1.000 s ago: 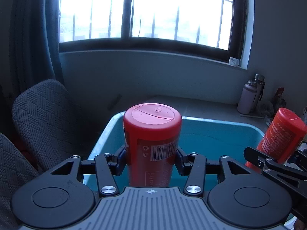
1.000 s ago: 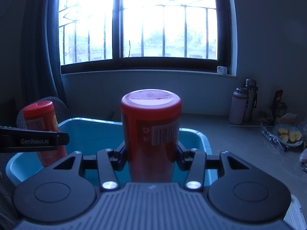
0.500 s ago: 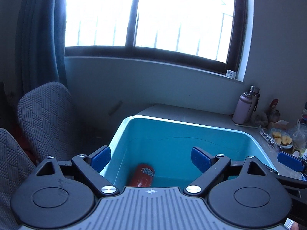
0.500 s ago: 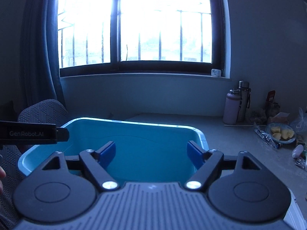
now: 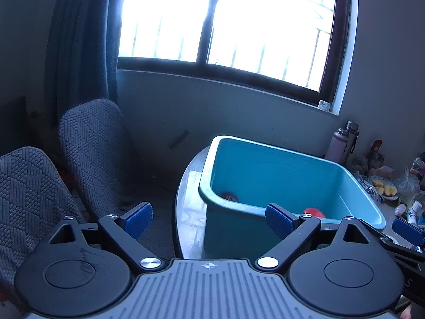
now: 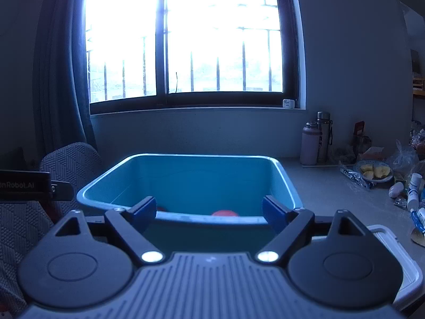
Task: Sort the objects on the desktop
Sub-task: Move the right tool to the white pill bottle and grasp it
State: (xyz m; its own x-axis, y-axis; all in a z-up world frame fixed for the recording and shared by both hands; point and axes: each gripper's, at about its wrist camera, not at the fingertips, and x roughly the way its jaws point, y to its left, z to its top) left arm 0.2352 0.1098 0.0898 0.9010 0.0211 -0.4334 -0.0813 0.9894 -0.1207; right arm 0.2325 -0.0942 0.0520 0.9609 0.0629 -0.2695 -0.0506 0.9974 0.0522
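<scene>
Now both red canisters [image 5: 314, 212] lie in the teal bin [image 5: 292, 159], released.

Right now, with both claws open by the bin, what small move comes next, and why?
Probably swing the right claw toward the tubes on the counter: both claws are empty, two red cans already lie in the bin.

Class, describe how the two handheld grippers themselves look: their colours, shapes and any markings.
Both the left gripper and right gripper have black angular fingers with blue ribbed pads, silver screws, round black discs and a grey ribbed body. White "nRobot.AI" lettering marks the left.
</scene>
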